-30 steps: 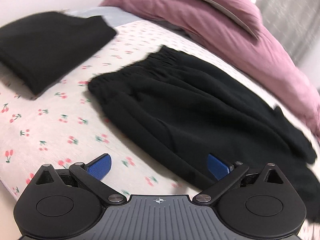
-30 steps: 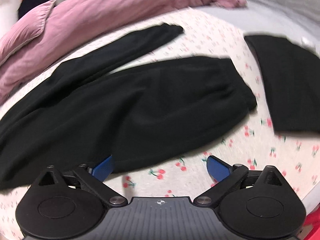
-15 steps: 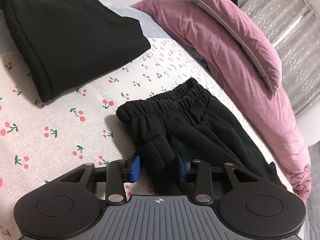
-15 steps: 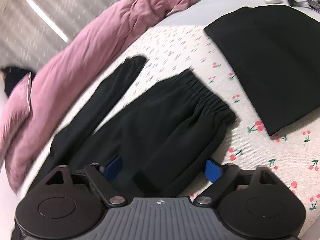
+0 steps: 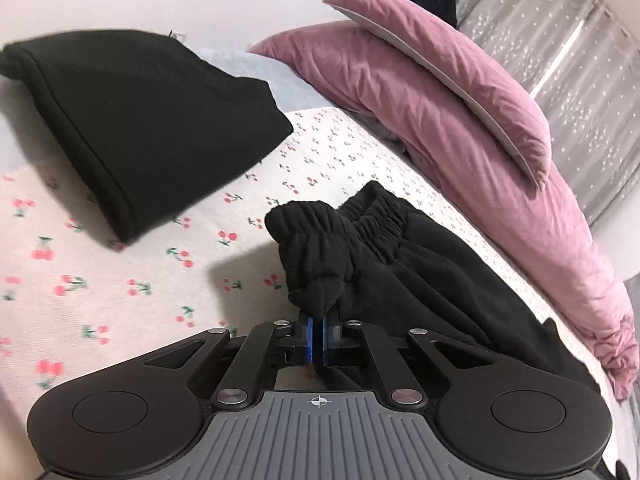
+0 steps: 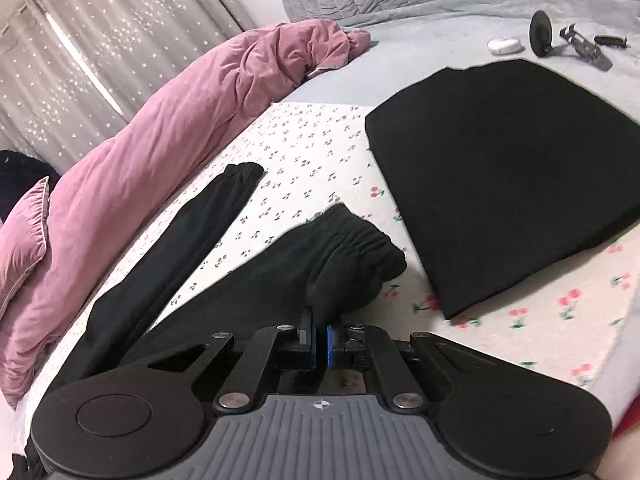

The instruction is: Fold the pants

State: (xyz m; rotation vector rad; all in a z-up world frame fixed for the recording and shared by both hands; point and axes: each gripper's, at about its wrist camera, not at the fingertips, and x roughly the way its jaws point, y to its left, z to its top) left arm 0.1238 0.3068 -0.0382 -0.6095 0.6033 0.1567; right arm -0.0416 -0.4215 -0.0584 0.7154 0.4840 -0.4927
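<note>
Black pants [image 5: 420,280] lie on the cherry-print sheet [image 5: 120,288], elastic waistband toward the folded garment. In the left wrist view my left gripper [image 5: 319,328] has its jaws closing hard on a bunched-up corner of the waistband, blue pads pressed on the cloth, which is lifted off the sheet. In the right wrist view my right gripper [image 6: 320,334] likewise closes on the other waistband corner of the pants [image 6: 352,256], raised into a hump. One leg [image 6: 224,200] stretches away toward the pink duvet.
A folded black garment [image 5: 140,120] [image 6: 500,160] lies next to the waistband. A pink duvet [image 5: 440,120] [image 6: 180,120] and a pillow [image 5: 460,60] line the bed's far side. A white case [image 6: 502,45] and black tool parts [image 6: 560,38] rest on the grey cover.
Both grippers went from wide open to shut on the waistband corners. Both views moved toward the waistband end, and the pinched cloth has risen off the sheet.
</note>
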